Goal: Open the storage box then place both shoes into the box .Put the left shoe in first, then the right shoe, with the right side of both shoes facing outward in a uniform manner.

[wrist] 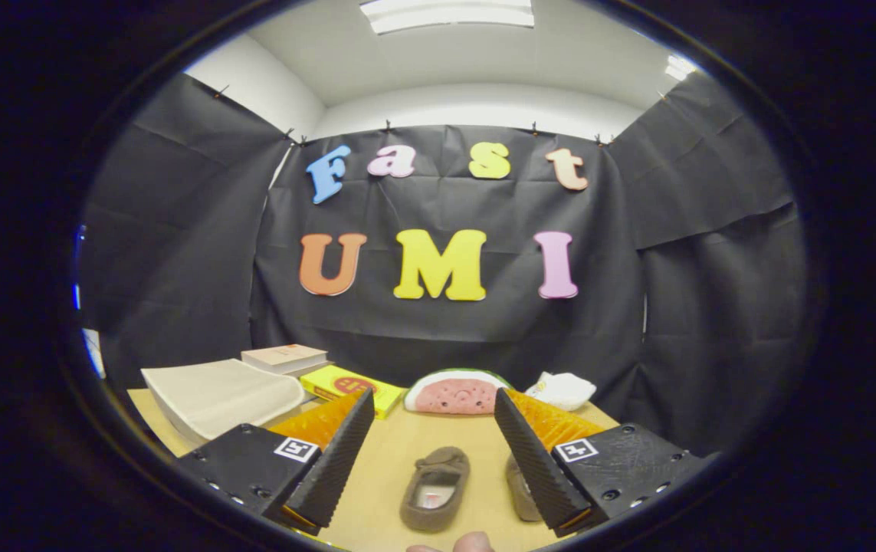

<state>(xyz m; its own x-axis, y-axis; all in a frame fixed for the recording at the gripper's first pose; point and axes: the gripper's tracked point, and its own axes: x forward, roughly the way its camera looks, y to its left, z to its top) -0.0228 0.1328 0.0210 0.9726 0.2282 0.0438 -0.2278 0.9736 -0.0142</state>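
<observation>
My gripper (pixel 434 406) is open, its two fingers spread wide above the wooden table (pixel 407 452), with nothing between them. A small brown slipper shoe (pixel 434 489) lies on the table between the fingers, low and near me, toe pointing away. A second brown shoe (pixel 520 491) lies just to its right, mostly hidden behind the right finger (pixel 533 460). The beige fabric storage box (pixel 221 399) stands beyond the left finger (pixel 334 460), with its lid shut.
Behind the box lies a stack of books (pixel 284 358), and beside it a yellow box (pixel 353 387). A watermelon-slice plush (pixel 454 392) and a crumpled white item (pixel 560 389) sit at the table's far edge. A fingertip (pixel 472 543) shows at the near edge.
</observation>
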